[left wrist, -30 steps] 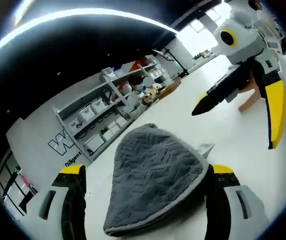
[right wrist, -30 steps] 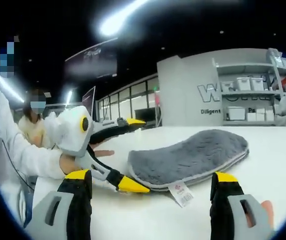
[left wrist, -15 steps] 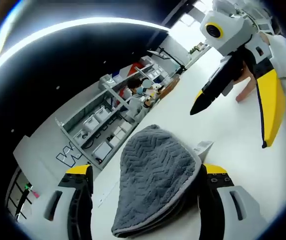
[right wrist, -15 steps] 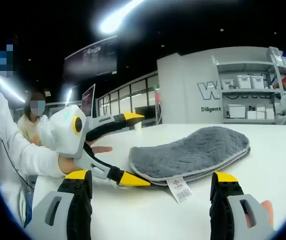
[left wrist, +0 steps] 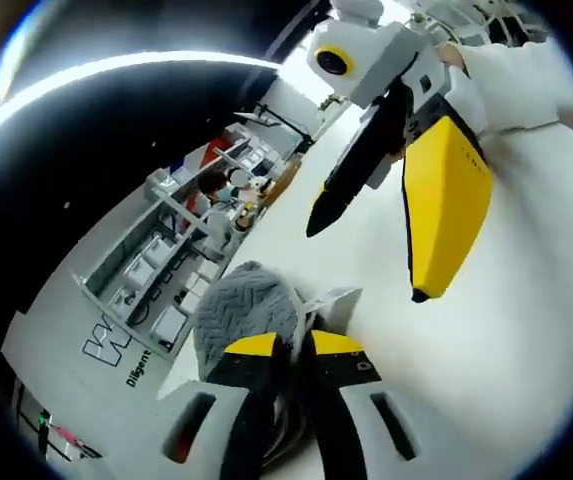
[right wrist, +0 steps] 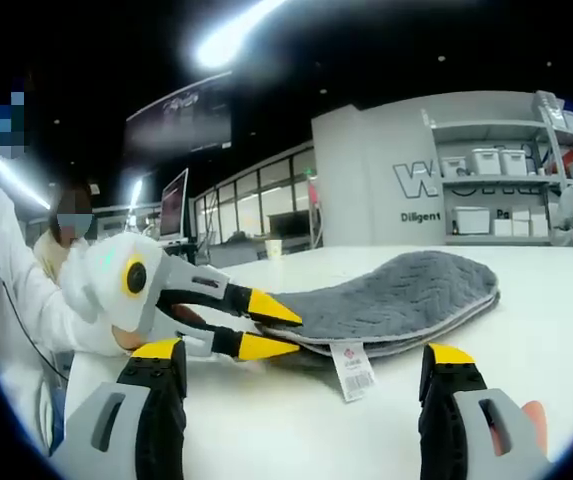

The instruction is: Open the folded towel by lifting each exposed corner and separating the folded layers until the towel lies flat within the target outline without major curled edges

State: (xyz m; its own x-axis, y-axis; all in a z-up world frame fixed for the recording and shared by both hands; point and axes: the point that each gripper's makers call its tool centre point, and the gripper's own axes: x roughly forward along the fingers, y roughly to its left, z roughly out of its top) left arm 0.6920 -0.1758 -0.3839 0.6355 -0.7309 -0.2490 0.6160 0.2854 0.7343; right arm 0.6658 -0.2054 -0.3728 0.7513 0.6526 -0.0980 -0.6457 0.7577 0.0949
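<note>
I am closing my left gripper [left wrist: 284, 352] on the near corner of the folded gray towel [right wrist: 396, 297]: half a second ago its fingers were standing wide apart on either side of the cloth, and now they are pressing together with the towel's edge pinched between them. In the right gripper view the same gripper's 2 yellow tips are nearly meeting at the towel's left end, 1 above the hem and 1 below it. I judge this as the first corner grasp being made, so the lifting and peeling of the layers is what is coming next; the towel is not yet opened.

My right gripper [right wrist: 301, 405] is hanging just in front of the towel with its fingers spread wide, gripping nothing.

The towel is lying folded on the white desk [right wrist: 526, 310], several layers stacked.

Counting: 1 towel, 1 white label [right wrist: 349, 366] hanging from its hem, 2 grippers, 1 desk. I am seeing no target outline.
</note>
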